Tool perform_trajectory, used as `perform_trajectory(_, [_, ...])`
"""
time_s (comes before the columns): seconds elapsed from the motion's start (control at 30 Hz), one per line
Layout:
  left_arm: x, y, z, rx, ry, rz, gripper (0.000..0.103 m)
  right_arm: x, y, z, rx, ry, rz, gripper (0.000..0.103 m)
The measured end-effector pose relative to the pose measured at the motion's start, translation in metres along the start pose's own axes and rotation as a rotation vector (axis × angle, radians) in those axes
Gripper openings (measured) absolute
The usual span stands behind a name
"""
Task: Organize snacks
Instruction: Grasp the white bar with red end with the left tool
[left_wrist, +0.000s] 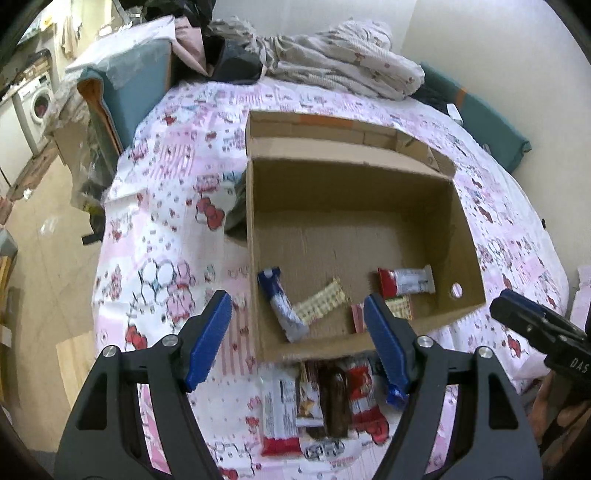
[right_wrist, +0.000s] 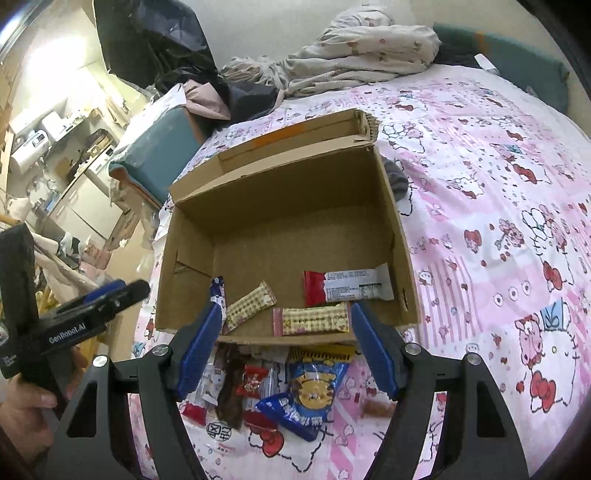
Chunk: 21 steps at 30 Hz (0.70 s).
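Observation:
An open cardboard box (left_wrist: 458, 221) (right_wrist: 395, 206) lies on the pink printed bedsheet. Inside it are a blue-white bar (left_wrist: 282, 308), a checked yellow packet (left_wrist: 323, 302) (right_wrist: 251, 304), a red-white bar (left_wrist: 406, 282) (right_wrist: 349, 286) and a pink-checked packet (right_wrist: 312, 321). A pile of loose snacks (left_wrist: 317, 402) (right_wrist: 273, 391) lies on the sheet before the box's near wall, including a blue tiger bag (right_wrist: 306, 395) and a dark brown bar (left_wrist: 334, 398). My left gripper (left_wrist: 299, 339) is open and empty above the pile. My right gripper (right_wrist: 288, 347) is open and empty above the pile.
Crumpled bedding (left_wrist: 343, 62) (right_wrist: 354, 55) lies at the bed's far end. A teal cushioned chair (left_wrist: 122, 88) (right_wrist: 155, 155) stands left of the bed. A teal pillow (left_wrist: 491, 122) lies far right. A washing machine (left_wrist: 37, 103) and floor are at left.

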<state>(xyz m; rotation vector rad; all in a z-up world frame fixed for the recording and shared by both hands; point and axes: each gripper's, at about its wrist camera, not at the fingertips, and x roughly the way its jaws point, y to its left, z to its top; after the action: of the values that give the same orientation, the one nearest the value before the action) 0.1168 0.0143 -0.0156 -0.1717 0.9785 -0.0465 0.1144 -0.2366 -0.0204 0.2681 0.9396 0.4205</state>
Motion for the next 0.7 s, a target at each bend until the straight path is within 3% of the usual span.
perform_trajectory(0.27, [-0.009, 0.004, -0.019, -0.016, 0.022, 0.0, 0.071, -0.006, -0.004, -0.019, 0.048, 0.033, 0.007, 0.075])
perform_trajectory(0.7, [0.011, 0.027, -0.052, -0.113, 0.162, 0.047, 0.071, 0.007, -0.046, -0.043, 0.248, 0.159, -0.024, 0.075])
